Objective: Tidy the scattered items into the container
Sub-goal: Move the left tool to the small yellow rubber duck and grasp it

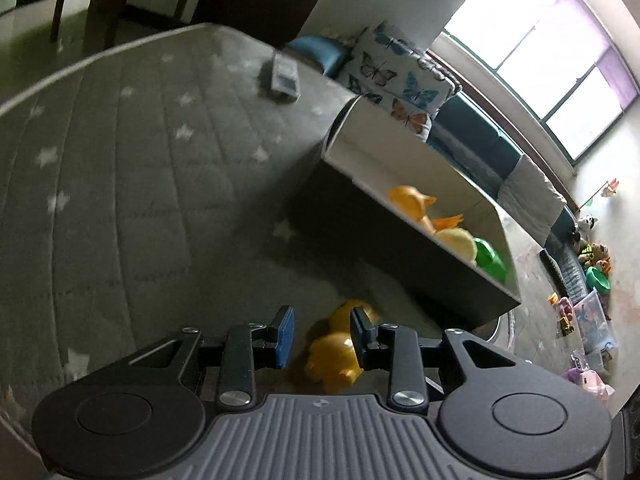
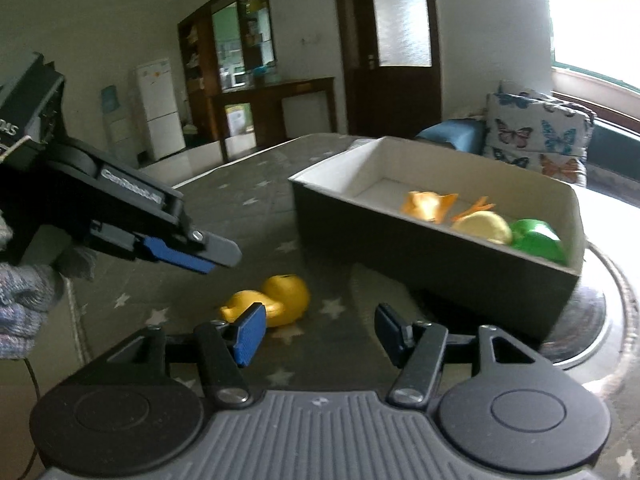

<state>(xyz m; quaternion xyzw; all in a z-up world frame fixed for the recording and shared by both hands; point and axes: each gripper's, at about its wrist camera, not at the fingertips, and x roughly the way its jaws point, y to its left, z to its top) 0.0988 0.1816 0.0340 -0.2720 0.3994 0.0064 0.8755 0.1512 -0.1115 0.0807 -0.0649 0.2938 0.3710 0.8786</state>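
A yellow rubber duck point(image 1: 335, 350) lies on the grey star-patterned mat, also seen in the right wrist view point(image 2: 272, 300). My left gripper point(image 1: 322, 338) is open and hovers just above the duck, its blue pads either side of it without touching; it also shows in the right wrist view point(image 2: 192, 254). The dark box with a white inside point(image 2: 436, 256) stands to the right and holds an orange duck point(image 2: 428, 205), a pale yellow toy point(image 2: 484, 228) and a green toy point(image 2: 538, 240). My right gripper point(image 2: 320, 334) is open and empty, low in front of the box.
A small dark box point(image 1: 283, 76) lies at the far side of the mat point(image 1: 120, 160). Butterfly cushions point(image 1: 396, 80) and a teal bench sit behind the container. Loose toys point(image 1: 588, 308) litter the floor at right. The box overhangs a round table edge point(image 2: 600, 320).
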